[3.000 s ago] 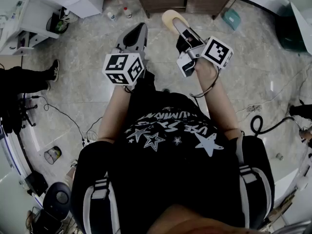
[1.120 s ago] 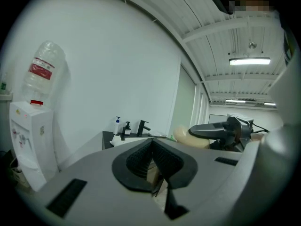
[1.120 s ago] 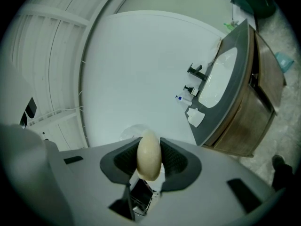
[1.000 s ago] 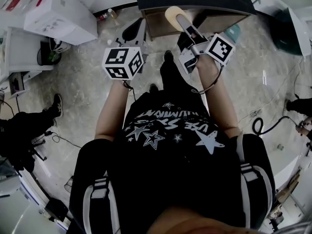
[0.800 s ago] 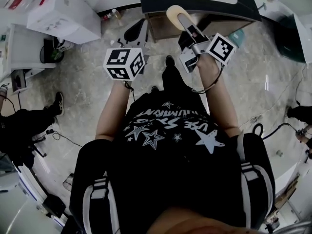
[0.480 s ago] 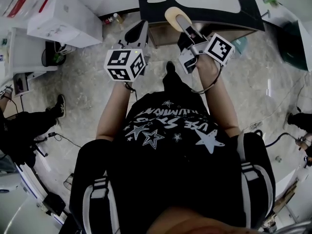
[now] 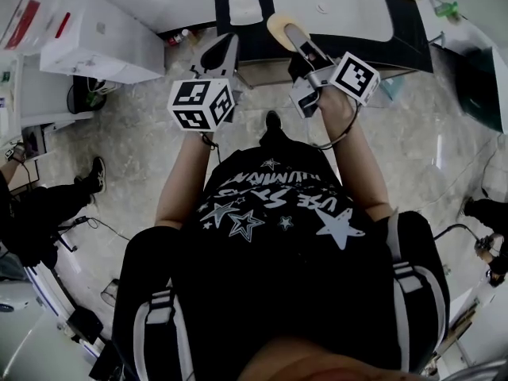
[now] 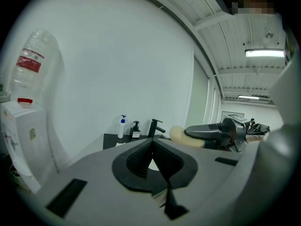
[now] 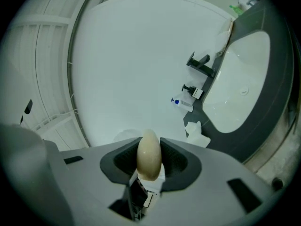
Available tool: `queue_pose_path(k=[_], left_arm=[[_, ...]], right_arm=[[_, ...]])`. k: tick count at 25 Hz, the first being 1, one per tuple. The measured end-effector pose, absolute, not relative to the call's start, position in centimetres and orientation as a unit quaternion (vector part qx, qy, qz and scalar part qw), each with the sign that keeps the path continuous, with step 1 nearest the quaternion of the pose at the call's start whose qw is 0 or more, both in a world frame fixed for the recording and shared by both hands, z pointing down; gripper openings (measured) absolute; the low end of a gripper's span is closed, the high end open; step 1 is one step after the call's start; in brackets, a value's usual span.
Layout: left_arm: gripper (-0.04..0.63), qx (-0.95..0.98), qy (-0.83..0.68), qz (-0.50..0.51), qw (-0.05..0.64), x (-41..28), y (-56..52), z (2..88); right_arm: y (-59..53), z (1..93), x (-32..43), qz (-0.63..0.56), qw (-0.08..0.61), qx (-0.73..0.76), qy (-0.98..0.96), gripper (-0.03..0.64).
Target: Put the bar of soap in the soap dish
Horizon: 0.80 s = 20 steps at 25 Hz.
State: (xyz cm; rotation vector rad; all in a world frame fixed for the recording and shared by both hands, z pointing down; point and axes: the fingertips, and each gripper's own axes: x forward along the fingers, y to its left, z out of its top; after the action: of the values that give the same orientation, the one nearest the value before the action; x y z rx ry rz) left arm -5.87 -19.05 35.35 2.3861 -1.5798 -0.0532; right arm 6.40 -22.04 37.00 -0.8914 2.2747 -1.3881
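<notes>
Marbled floor tiles [image 7: 143,133] run up to a dark countertop [image 7: 405,22] set with a white basin [image 7: 333,6]. On the countertop, left of the basin, stands the white soap dish [image 7: 244,2], with nothing lying in it.

I hold the right gripper [image 7: 295,36] about level, its jaws clamped on the cream bar of soap [image 7: 278,28]. The bar stands on edge between the pads and juts out past the fingertips. From my head view it sits over the front edge of the countertop, short of the dish and slightly to its right.

I hold the left gripper [image 7: 222,50] just beside it, jaws pressed together with nothing between them.

At the wall behind the basin stand a black faucet [image 8: 155,126], a blue-capped pump bottle [image 8: 122,126] and a dark dispenser [image 8: 135,129]. A water cooler [image 8: 28,121] stands off to the left. Another person's shoe [image 7: 94,173] rests on the floor, well apart from me.
</notes>
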Motion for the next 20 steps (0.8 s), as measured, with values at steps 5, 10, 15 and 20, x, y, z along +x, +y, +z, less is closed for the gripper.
queue_pose_path(k=[5, 10, 15, 20], left_arm=[[0.011, 0.814, -0.563, -0.009, 0.141, -5.7, -21.6, 35.9], [0.011, 0.798, -0.585, -0.004, 0.142, -6.3, -23.8, 36.2], [0.011, 0.785, -0.602, 0.003, 0.146, -7.1, -24.9, 36.8], [0.011, 0.781, -0.606, 0.011, 0.149, -8.8, -26.1, 37.1]], right_arm=[[-25.2, 38.1, 6.4, -0.496, 0.145, -0.302, 0.801, 0.118], [-27.7, 39.0, 5.7, -0.516, 0.133, -0.283, 0.797, 0.118], [-29.2, 39.6, 4.2, -0.529, 0.124, -0.260, 0.798, 0.118], [-30.4, 40.5, 3.1, -0.537, 0.122, -0.264, 0.792, 0.118]])
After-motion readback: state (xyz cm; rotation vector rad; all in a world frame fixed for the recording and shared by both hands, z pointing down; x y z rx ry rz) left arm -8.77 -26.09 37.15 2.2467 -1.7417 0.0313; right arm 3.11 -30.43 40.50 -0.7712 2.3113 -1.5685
